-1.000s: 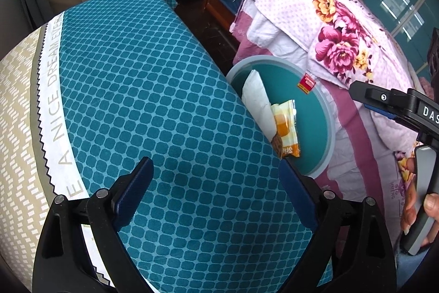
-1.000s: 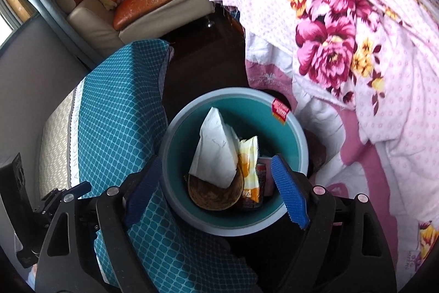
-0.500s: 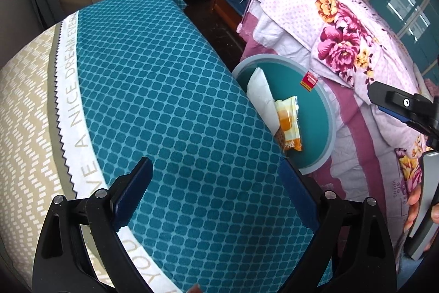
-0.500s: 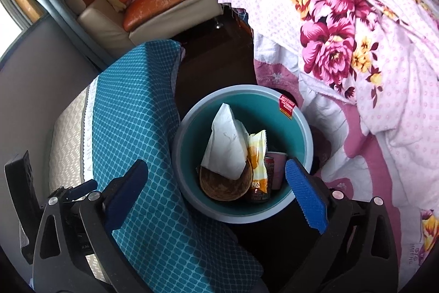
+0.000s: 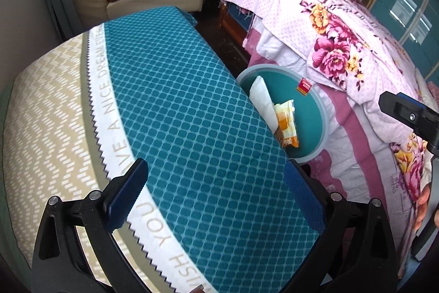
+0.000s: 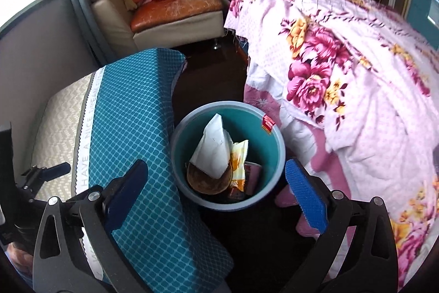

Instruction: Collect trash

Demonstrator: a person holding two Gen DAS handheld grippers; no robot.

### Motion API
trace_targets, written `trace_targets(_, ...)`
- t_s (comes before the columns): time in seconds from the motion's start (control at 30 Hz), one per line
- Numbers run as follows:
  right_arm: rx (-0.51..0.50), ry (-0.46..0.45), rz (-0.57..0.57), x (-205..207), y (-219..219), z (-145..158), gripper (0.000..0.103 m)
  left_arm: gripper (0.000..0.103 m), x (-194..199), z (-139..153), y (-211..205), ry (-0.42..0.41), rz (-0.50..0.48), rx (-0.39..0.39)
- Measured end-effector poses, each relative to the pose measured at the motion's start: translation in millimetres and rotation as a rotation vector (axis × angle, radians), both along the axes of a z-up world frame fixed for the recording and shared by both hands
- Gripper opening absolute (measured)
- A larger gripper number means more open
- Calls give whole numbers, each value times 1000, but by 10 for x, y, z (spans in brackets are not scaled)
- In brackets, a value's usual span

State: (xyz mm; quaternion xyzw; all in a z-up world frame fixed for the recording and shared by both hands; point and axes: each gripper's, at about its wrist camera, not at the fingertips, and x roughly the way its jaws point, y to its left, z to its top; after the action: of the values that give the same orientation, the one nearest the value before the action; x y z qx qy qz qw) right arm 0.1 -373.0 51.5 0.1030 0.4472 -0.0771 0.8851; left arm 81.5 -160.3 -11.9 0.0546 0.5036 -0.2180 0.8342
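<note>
A teal trash bin [image 6: 270, 146] with a grey rim stands on the floor between the table and the bed; it also shows in the left wrist view [image 5: 322, 111]. Inside it lie a white paper wrapper [image 6: 212, 148], an orange snack packet [image 6: 238, 165], a brown round piece [image 6: 205, 180] and a red-pink packet [image 6: 253, 177]. My right gripper [image 6: 216, 195] is open and empty above the bin's near side. My left gripper [image 5: 216, 195] is open and empty above the teal tablecloth [image 5: 192, 114].
A bed with a pink floral quilt [image 6: 343, 73] borders the bin on the right. A sofa [image 6: 170, 10] with cushions and a red bag stands at the back. Dark floor [image 6: 208, 78] runs between table and bed.
Both grippers have drawn back and up: the bin looks smaller and farther in the right wrist view, and more of the tablecloth's beige side shows in the left wrist view. Both stay open.
</note>
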Motion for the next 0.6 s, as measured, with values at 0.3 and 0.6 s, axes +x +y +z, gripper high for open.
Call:
trace_targets(0.3, -35, -29, 15, -283, 112, 143, 96, 99, -263, 113, 204, -34, 43, -8)
trace_targets(0.6, -44, -48, 20, -466, 182, 180, 96, 99, -466, 189, 249, -81, 56, 2)
